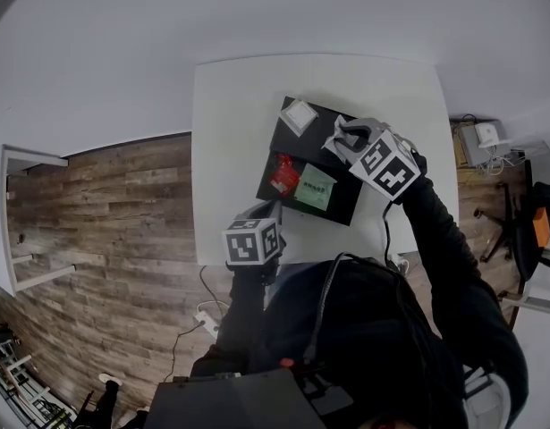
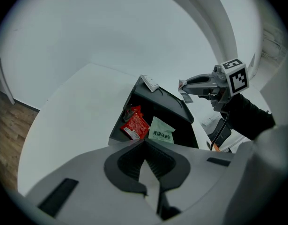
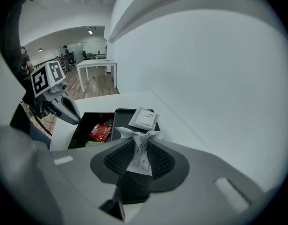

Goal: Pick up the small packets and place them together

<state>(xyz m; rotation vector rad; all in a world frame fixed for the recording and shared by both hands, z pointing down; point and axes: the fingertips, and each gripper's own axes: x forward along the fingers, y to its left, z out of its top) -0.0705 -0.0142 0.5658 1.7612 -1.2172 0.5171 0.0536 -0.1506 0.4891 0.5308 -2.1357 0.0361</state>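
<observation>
Currently the right gripper point(image 3: 141, 143) pinches a white packet point(image 3: 142, 159) between its fingers; the left gripper point(image 2: 145, 148) is closed.

Pkts: 4 total.
- 1 white printed pkt point(image 3: 140, 153), pinched between the right gripper's point(image 3: 140, 149) fingers.
- 1 plain white pkt point(image 3: 144, 118), just beyond those fingertips.
- 1 red pkt point(image 2: 135, 125) and 1 green pkt point(image 2: 161, 131), side by side ahead of the left gripper's point(image 2: 146, 165) closed fingertips.
- Small red bit behind the red pkt: can't tell if it's a separate pkt.

Trays: 1, black tray point(image 1: 346, 202).
Tables: 1, white table point(image 1: 239, 105).
Grippers: 2, w/ 1 marker cube point(image 1: 254, 242) each, so 2 cubes.
</observation>
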